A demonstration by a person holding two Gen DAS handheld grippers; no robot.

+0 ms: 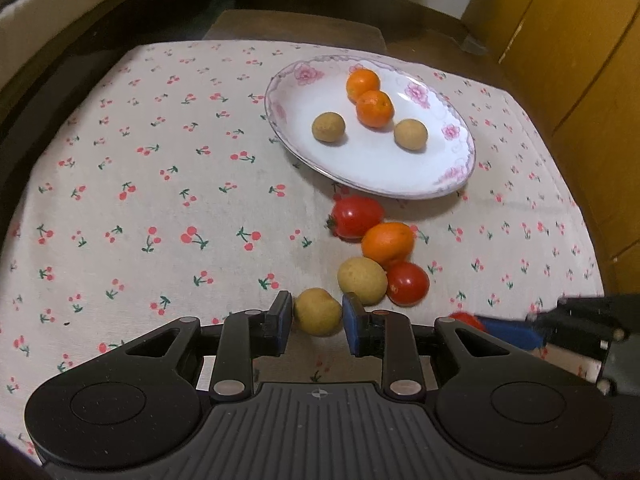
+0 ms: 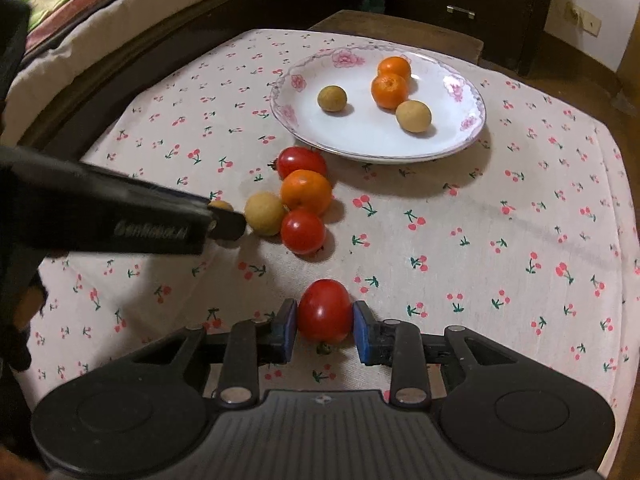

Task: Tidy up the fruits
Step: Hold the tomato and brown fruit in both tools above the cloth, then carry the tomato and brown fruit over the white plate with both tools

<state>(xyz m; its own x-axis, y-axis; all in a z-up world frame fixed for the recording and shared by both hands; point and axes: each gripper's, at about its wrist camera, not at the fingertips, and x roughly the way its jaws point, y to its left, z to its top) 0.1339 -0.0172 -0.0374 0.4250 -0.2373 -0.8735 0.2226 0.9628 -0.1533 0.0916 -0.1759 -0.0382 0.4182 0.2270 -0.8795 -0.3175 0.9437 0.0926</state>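
Left fingers [image 1: 280, 320] are grasping one of four round tan fruits [image 1: 318, 311]; right fingers [image 2: 286, 328], one of three glossy red tomatoes [image 2: 324, 310]. Three round orange citrus fruits [image 1: 387, 245] are sitting ahead, bare cherry-print bench [image 1: 160, 200] flanking.

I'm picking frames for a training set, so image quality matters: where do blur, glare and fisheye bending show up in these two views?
Left wrist view: the right gripper at the edge is smeared; the tablecloth edges bow. Right wrist view: glare spots on the tomato between the pads; the plate casts a soft shadow; the left gripper looks soft.
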